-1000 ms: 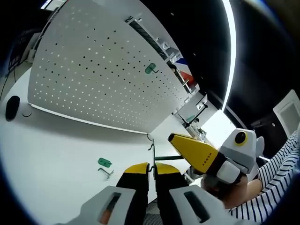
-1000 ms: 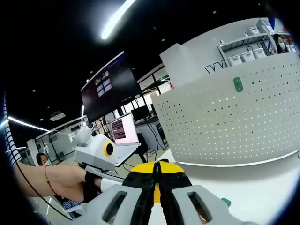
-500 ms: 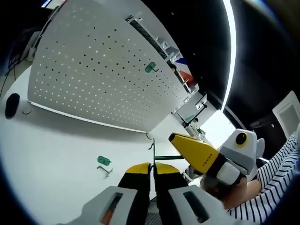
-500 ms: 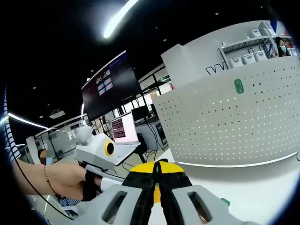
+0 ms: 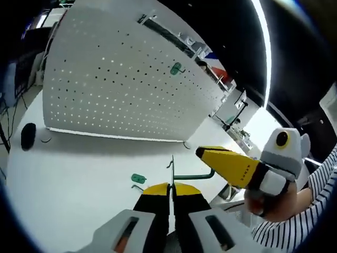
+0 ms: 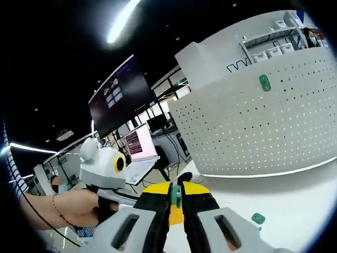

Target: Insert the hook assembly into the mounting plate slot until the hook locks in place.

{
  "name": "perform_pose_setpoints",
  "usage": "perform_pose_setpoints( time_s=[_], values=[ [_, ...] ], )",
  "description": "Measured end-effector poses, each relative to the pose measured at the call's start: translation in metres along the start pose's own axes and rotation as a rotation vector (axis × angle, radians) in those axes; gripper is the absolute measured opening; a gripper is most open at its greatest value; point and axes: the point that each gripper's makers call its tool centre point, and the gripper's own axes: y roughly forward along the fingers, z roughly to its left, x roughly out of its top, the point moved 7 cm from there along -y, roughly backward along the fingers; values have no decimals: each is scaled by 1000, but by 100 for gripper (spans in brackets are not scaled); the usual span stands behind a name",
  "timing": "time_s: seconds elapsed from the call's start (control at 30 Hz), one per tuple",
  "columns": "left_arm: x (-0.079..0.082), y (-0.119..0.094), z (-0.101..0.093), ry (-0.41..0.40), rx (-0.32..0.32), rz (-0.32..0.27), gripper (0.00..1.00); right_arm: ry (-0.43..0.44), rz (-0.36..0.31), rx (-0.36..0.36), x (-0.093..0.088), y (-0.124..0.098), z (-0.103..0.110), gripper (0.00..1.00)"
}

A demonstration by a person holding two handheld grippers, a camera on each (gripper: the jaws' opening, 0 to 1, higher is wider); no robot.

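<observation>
Scanning the left gripper view from the left: a dark mouse point(image 5: 28, 136) lies on the white worktop point(image 5: 79, 174) near the foot of the white pegboard point(image 5: 116, 84). One green plate point(image 5: 176, 68) sits high on the pegboard face. A second green plate point(image 5: 138, 178) with a small wire hook lies flat on the worktop, just beyond the left gripper point(image 5: 171, 191). Its yellow-tipped jaws are closed on a thin metal rod point(image 5: 171, 168) that stands up between the tips. A green bar point(image 5: 192, 176) runs from that rod toward the right gripper point(image 5: 206, 153), which enters from the right, held by a hand point(image 5: 274, 203) with a striped sleeve point(image 5: 308, 211); from here I cannot tell its jaw state.

Right gripper view, left to right: a hand point(image 6: 73, 205) holds the left gripper point(image 6: 102, 167) at the left. A laptop point(image 6: 139, 145) is behind it. The right gripper point(image 6: 176, 191) has its jaws pinched on a small green piece point(image 6: 178, 195) wedged between the yellow tips. The pegboard point(image 6: 253, 126) fills the right, with the green plate point(image 6: 264, 83) mounted near its top. The other green plate point(image 6: 258, 218) lies on the worktop point(image 6: 279, 195) at lower right.
</observation>
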Motion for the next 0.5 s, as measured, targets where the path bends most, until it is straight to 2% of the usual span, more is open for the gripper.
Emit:
perform_pose_setpoints(
  time_s=[0.23, 0.3, 0.33, 0.43, 0.5],
  values=[
    [8, -4, 0, 74, 19, -52, 1, 23, 8, 0, 10, -2, -2, 10],
    [9, -5, -1, 105, 37, -66, 1, 42, 33, 2, 7, -3, -4, 10],
    [10, -6, 1, 117, 75, -60, 1, 44, 48, -10, 5, -3, -5, 10],
    [11, -7, 1, 131, 85, -79, 1, 42, 68, -5, 1, -2, -4, 10],
    [12, -6, -1, 192, 87, -60, 1, 47, 77, 7, -1, -1, -1, 10]
  ],
)
